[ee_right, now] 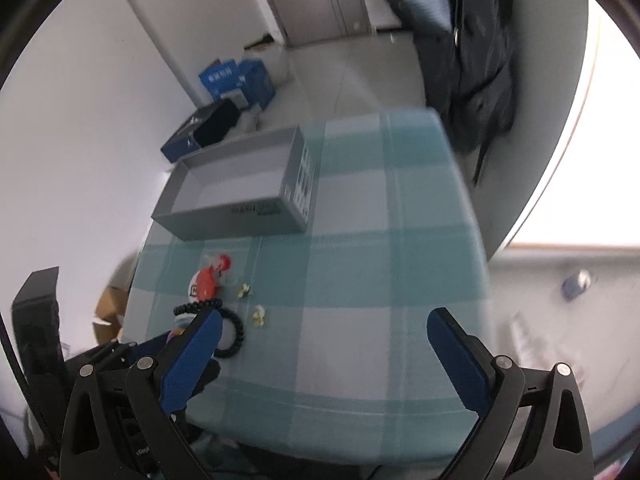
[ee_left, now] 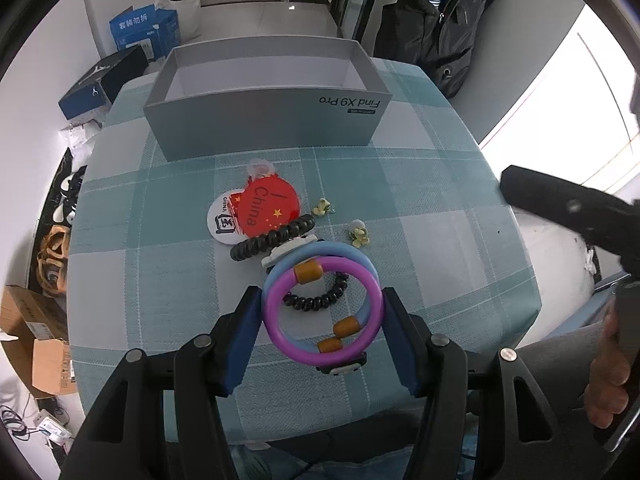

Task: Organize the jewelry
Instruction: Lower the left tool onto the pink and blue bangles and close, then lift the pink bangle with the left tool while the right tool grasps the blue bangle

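A purple bangle [ee_left: 276,322] lies over a light blue bangle [ee_left: 320,250], both with amber beads, on the checked tablecloth. My left gripper [ee_left: 320,300] is open, its blue pads on either side of the bangles, not pressing them. Black coil hair ties [ee_left: 276,238] [ee_right: 234,334], a red "China" badge [ee_left: 268,210] [ee_right: 206,284], a white badge [ee_left: 224,220] and two small yellow flower earrings [ee_left: 358,234] [ee_right: 259,316] lie beyond. An open grey box [ee_left: 264,120] [ee_right: 236,216] stands at the back. My right gripper [ee_right: 324,332] is open and empty above the table.
The teal checked table [ee_left: 440,200] [ee_right: 380,260] drops off at left and right. Blue boxes [ee_left: 144,28], cardboard boxes [ee_left: 36,332] and shoes lie on the floor at left. A dark jacket [ee_left: 444,12] hangs behind the table. The right-hand gripper body [ee_left: 580,208] shows at right.
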Available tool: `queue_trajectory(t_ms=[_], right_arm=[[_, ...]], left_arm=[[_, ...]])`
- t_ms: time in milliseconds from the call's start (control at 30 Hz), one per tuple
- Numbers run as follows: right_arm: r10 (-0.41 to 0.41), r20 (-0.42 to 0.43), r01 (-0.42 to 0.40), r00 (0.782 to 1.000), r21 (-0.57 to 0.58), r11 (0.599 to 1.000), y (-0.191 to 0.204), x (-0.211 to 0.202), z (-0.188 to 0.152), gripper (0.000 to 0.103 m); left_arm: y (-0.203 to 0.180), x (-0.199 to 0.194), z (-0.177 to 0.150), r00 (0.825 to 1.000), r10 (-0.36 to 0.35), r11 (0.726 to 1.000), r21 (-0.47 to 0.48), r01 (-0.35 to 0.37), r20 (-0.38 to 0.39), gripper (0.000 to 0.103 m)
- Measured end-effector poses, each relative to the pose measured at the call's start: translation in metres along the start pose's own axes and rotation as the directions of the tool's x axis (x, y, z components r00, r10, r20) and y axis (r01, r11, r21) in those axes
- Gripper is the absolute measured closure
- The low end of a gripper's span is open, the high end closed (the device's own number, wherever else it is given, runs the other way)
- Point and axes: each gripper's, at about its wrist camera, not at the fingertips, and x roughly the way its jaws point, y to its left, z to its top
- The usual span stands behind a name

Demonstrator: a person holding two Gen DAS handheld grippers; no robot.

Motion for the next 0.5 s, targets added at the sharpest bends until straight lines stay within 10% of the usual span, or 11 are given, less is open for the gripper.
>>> queue_trajectory(t_ms=[500], right_arm=[[0.163, -0.240, -0.166, 0.957, 0.010, 0.986, 0.022, 0.063, 0.024, 0.021]], left_arm=[[0.012, 0.013, 0.002, 0.994, -0.103, 0.994, -0.039, 0.102, -0.045, 0.049]])
